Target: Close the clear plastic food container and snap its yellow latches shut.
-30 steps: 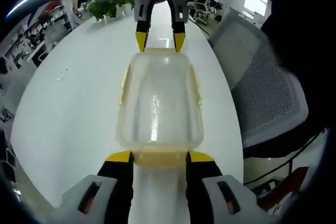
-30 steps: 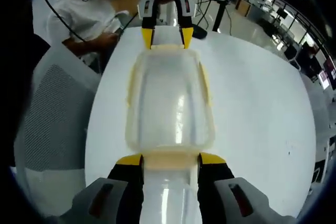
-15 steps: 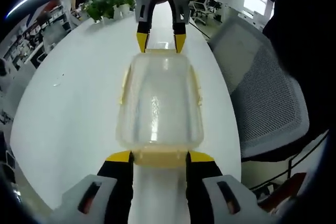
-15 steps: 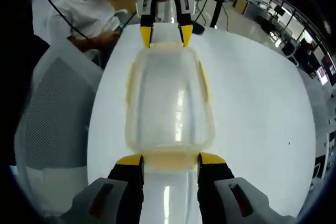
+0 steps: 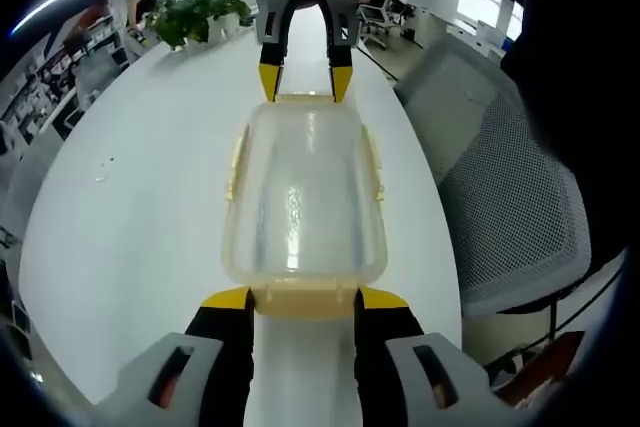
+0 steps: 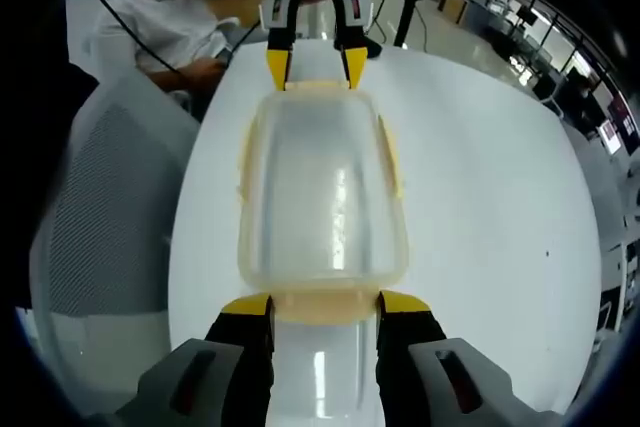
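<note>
White table (image 5: 130, 217) carries the lidded container (image 5: 303, 197) lengthwise between left gripper (image 5: 303, 299) and right gripper (image 6: 324, 304), both fingers spread astride its end latches.

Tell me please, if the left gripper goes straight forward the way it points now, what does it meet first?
The left gripper would meet the container's near yellow end latch first; it seems already between the jaws.

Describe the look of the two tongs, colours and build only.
Both match. The left tongs have two black jaws with yellow tips, each rising from a grey housing with a dark slot. The right tongs are built the same. Seen from opposite, each has a grey-white body above its black jaws; the right one carries a green light, the left one a yellow mark.
</note>
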`<state>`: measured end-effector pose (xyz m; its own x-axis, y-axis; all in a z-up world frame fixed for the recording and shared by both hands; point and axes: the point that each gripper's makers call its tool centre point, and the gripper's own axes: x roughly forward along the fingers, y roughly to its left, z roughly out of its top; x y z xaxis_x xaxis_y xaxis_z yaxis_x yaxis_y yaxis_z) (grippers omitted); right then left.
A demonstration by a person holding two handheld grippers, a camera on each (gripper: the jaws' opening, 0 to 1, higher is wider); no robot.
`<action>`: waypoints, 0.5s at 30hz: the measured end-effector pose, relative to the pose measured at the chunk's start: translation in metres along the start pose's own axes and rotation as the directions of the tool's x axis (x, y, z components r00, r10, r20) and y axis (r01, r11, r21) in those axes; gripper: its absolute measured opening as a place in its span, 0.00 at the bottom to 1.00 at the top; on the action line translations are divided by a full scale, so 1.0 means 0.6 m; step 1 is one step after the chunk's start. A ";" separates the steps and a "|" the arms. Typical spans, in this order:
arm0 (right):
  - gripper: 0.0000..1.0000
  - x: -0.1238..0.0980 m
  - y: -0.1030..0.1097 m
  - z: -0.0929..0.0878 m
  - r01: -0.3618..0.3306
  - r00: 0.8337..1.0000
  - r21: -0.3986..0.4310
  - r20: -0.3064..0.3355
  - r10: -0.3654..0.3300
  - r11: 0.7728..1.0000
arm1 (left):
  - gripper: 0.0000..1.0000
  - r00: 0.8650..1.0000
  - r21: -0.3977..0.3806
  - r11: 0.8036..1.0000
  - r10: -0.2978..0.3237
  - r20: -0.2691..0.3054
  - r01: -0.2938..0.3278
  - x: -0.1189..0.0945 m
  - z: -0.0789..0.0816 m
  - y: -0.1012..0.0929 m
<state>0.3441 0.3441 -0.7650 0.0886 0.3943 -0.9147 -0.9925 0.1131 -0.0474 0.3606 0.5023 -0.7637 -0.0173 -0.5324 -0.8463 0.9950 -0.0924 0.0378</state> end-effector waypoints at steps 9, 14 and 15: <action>0.38 -0.011 0.004 -0.029 0.001 1.000 0.012 -0.003 -0.001 1.000 | 0.37 1.000 0.011 1.000 -0.004 -0.002 0.004 0.018 0.025 -0.002; 0.38 -0.016 0.005 -0.039 -0.002 1.000 0.013 -0.003 0.002 1.000 | 0.37 1.000 0.010 1.000 -0.007 -0.008 0.007 0.025 0.037 -0.004; 0.38 -0.016 0.005 -0.041 -0.003 1.000 0.014 -0.003 0.003 1.000 | 0.37 1.000 0.010 1.000 -0.007 -0.010 0.007 0.027 0.039 -0.004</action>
<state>0.3378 0.3180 -0.7662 0.0855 0.3917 -0.9161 -0.9914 0.1245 -0.0393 0.3555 0.4745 -0.7651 -0.0230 -0.5237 -0.8516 0.9939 -0.1041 0.0371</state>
